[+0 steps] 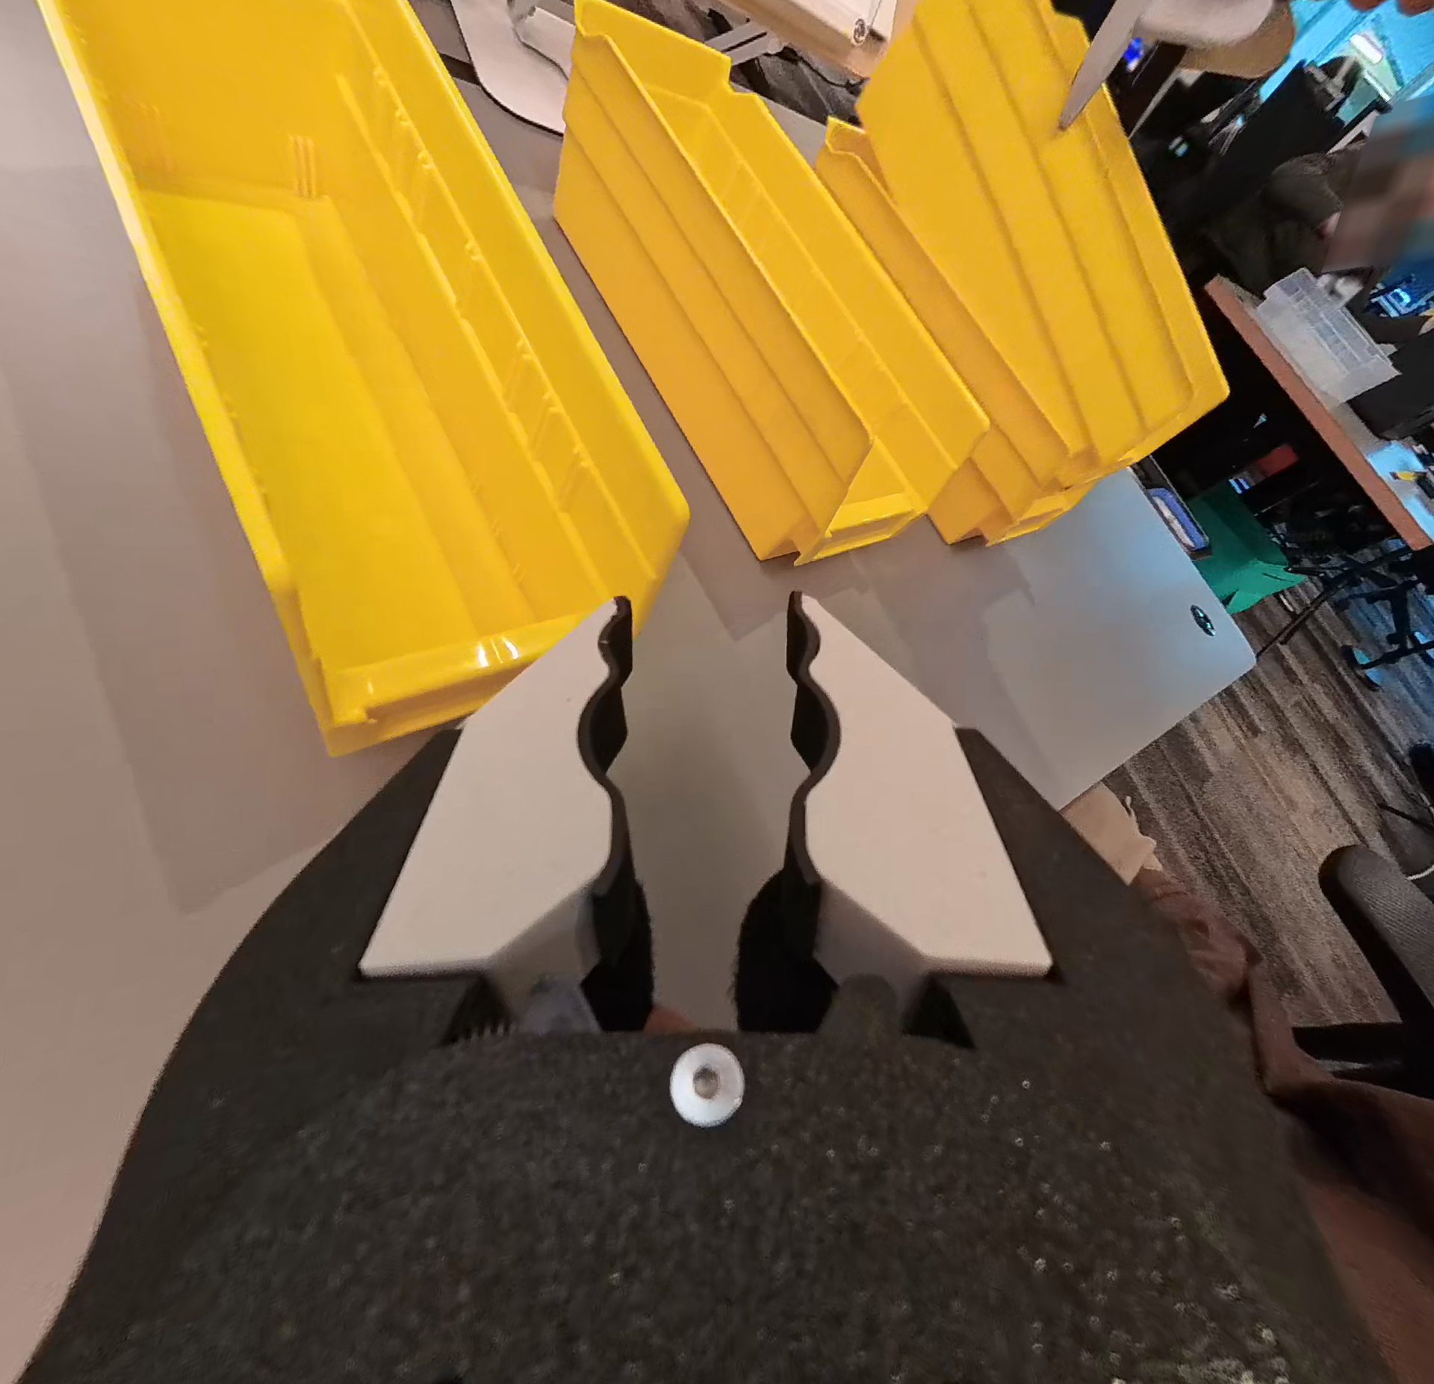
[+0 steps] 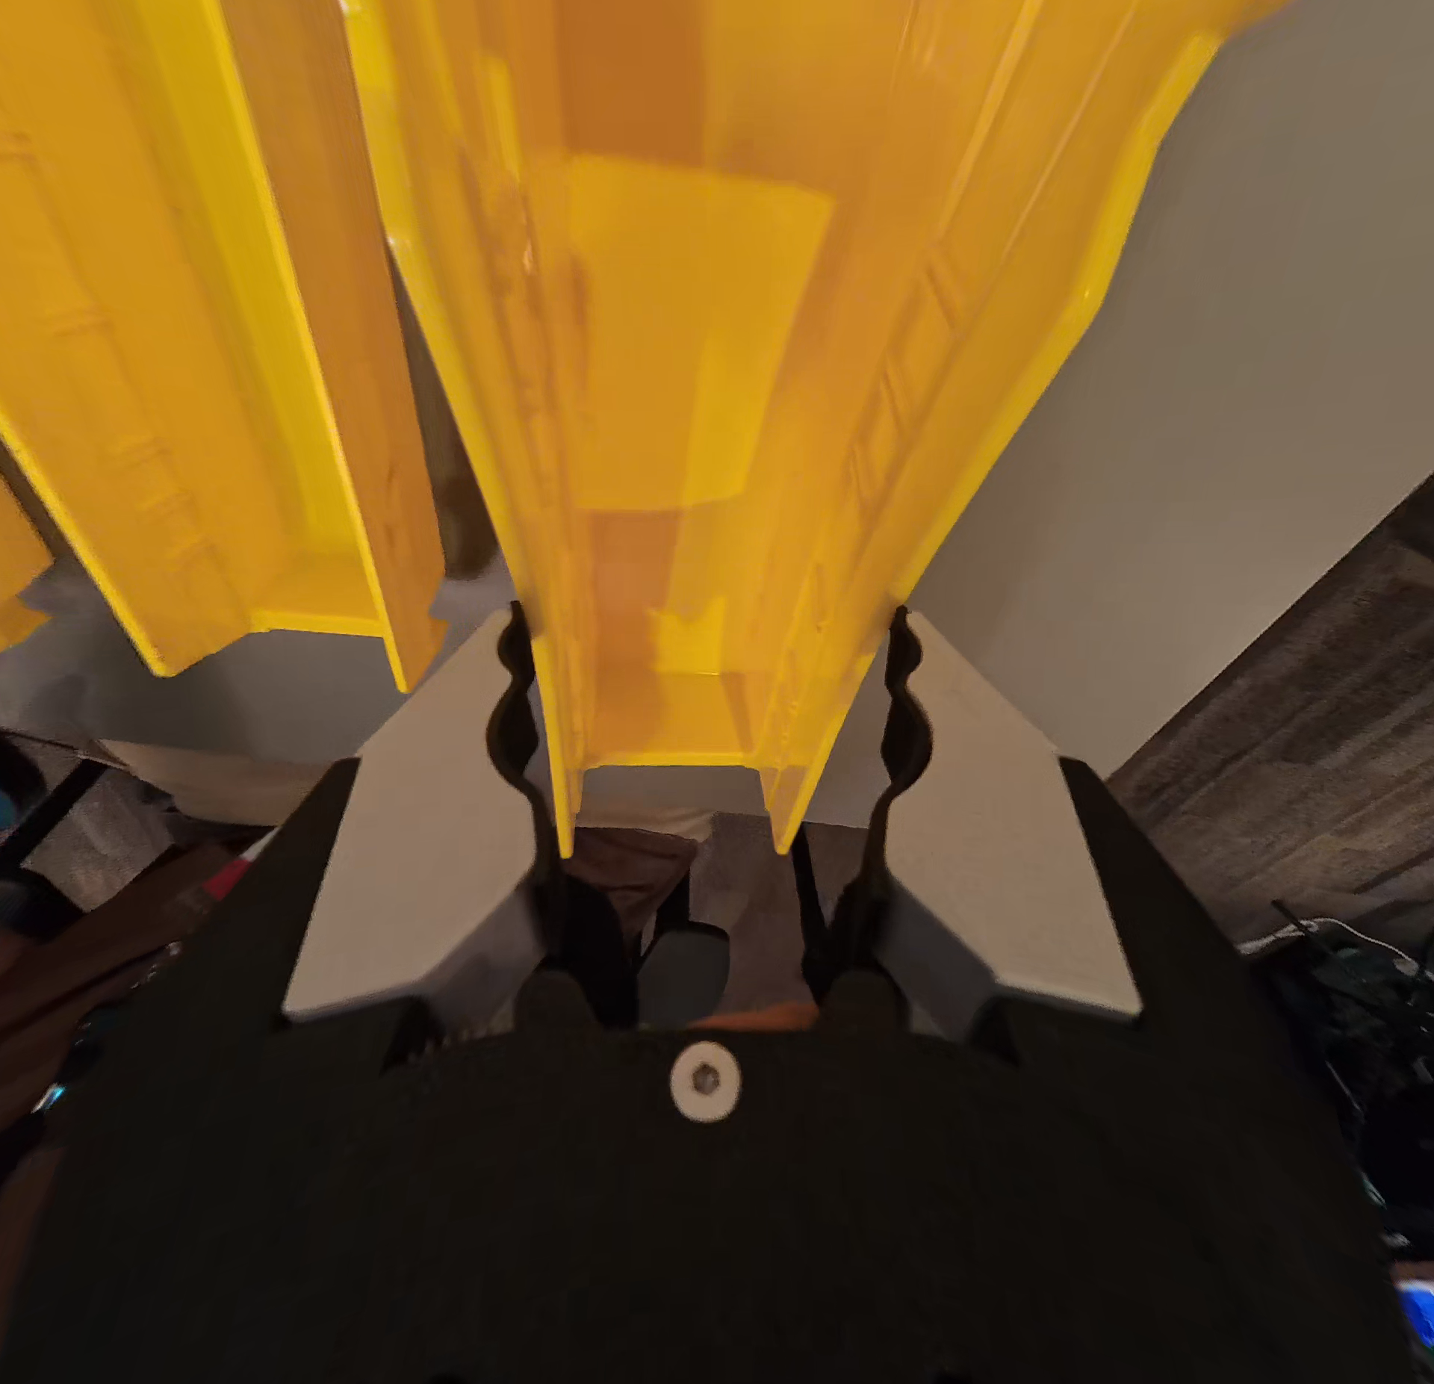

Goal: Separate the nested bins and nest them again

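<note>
While the left gripper (image 1: 710,609) hangs spread and empty above the grey table (image 1: 93,493), four yellow bins lie ahead of it. Nearest the gripper, just beyond its left fingertip, sits the large bin (image 1: 372,353), open side up, its long axis running away from the gripper toward the far edge of the table. Beside that bin, across a strip of bare table, rests a narrower bin (image 1: 737,322), its long axis roughly parallel to the large one's. Farther from the large bin lies a third bin (image 1: 916,322) on the table, and above it a fourth bin (image 1: 1040,245) is held tilted in the air, its far end higher, its ribbed side wall facing the left gripper. A finger of the right gripper (image 1: 1102,51) touches this raised bin near its far end.

From the right wrist view, the right gripper (image 2: 706,617) straddles the near end of the raised bin (image 2: 698,338), its fingers (image 2: 442,788) set wide on either side of the walls; whether the pads press the plastic cannot be told. That bin's long axis runs straight away from the gripper. Another bin (image 2: 194,338) lies alongside it, parallel.
</note>
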`<state>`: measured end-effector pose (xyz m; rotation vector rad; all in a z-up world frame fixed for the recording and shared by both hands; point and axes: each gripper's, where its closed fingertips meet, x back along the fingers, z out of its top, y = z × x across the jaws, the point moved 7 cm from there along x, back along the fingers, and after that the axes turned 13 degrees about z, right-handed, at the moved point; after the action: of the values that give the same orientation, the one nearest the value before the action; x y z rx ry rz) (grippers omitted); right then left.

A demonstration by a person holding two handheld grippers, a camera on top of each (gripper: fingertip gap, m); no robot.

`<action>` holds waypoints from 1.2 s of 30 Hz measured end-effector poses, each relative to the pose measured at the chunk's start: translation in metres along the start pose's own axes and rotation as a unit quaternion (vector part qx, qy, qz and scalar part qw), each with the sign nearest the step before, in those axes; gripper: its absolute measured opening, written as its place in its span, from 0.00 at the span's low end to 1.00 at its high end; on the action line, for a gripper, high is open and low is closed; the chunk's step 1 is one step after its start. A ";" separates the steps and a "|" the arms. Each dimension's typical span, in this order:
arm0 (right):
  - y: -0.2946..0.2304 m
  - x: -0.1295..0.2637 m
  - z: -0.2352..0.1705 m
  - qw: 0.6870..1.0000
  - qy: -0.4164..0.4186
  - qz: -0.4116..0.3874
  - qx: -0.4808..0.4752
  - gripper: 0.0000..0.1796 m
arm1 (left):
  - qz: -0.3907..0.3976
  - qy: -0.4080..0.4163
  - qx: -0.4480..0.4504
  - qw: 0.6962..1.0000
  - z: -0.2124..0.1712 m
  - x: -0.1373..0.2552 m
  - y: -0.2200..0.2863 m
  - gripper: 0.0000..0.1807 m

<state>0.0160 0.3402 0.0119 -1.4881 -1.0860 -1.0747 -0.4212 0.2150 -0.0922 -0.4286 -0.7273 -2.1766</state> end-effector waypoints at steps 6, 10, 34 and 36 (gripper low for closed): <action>0.010 -0.018 0.012 1.000 -0.008 -0.004 -0.007 0.51 | -0.005 -0.012 -0.007 1.000 -0.004 -0.004 0.004 0.21; 0.014 -0.038 0.018 1.000 -0.016 -0.005 -0.010 0.52 | -0.003 -0.014 -0.012 1.000 -0.005 -0.005 0.004 0.21; 0.013 -0.074 -0.020 0.999 0.012 -0.026 0.042 0.70 | -0.015 -0.032 -0.015 0.999 -0.009 -0.009 0.006 0.21; 0.017 -0.076 -0.029 0.999 0.016 -0.032 0.041 0.70 | -0.017 -0.034 -0.014 0.999 -0.010 -0.010 0.006 0.21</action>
<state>0.0132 0.3008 -0.0611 -1.3757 -1.1486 -1.0821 -0.4108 0.2111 -0.1027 -0.5113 -0.7475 -2.2158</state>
